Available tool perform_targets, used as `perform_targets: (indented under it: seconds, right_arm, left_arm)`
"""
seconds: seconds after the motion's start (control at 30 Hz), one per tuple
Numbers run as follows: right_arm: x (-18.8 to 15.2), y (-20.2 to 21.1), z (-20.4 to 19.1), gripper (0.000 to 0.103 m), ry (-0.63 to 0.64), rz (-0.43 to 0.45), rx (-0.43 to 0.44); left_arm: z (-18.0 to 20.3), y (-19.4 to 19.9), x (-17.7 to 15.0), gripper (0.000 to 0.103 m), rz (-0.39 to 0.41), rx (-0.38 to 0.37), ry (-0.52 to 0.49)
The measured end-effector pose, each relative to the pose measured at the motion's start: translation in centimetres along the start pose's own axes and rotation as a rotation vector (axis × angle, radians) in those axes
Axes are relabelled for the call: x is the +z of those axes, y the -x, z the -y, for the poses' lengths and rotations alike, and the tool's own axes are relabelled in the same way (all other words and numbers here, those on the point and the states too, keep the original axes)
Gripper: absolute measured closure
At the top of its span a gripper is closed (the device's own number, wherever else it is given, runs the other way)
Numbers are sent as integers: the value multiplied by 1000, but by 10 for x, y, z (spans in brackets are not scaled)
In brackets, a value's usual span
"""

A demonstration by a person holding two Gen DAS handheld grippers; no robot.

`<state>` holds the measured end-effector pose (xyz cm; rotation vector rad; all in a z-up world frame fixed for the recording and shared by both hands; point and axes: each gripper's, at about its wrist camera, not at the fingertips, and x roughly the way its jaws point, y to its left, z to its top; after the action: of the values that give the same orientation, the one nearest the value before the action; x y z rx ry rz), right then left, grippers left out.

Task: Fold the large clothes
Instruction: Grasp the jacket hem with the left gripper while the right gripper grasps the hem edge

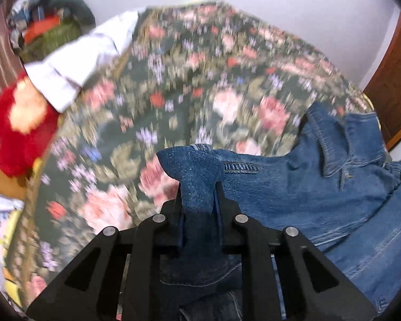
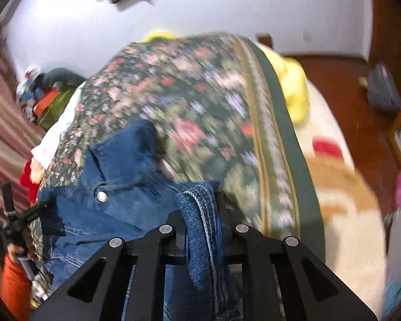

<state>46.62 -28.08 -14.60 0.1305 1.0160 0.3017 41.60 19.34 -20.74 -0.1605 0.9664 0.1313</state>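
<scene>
A pair of blue denim jeans (image 1: 294, 187) lies on a bed covered with a dark floral blanket (image 1: 189, 85). My left gripper (image 1: 199, 195) is shut on a corner of the denim, which sticks up between its black fingers. In the right wrist view the jeans (image 2: 114, 203) show a metal button, and my right gripper (image 2: 201, 208) is shut on a folded hem edge of the denim. The left gripper (image 2: 37, 214) appears at the far left of that view, held by a hand with an orange sleeve (image 2: 14, 286).
A white cloth (image 1: 85, 58) and a red plush toy (image 1: 21, 131) lie at the bed's left side. A clothes pile (image 1: 48, 26) sits by the wall. A yellow cloth (image 2: 294, 88) and cream blanket (image 2: 347, 214) hang at the bed's right edge above brown floor (image 2: 342, 85).
</scene>
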Motion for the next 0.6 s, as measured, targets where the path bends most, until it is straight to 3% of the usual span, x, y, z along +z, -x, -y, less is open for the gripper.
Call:
perform_targets:
  seconds: [0.27,0.4,0.6]
  right_arm:
    - [63,3,-64,94,165,124,-47]
    - [87,-26,-77,94,176,113,-77]
    - [89,-89,-63,93,139,54,-181]
  left_arm:
    - [-7,55,44,86,185,32,26]
    - [-27,41,58,86,165,64,51]
    - [-69,-25,60,86,42,118,130]
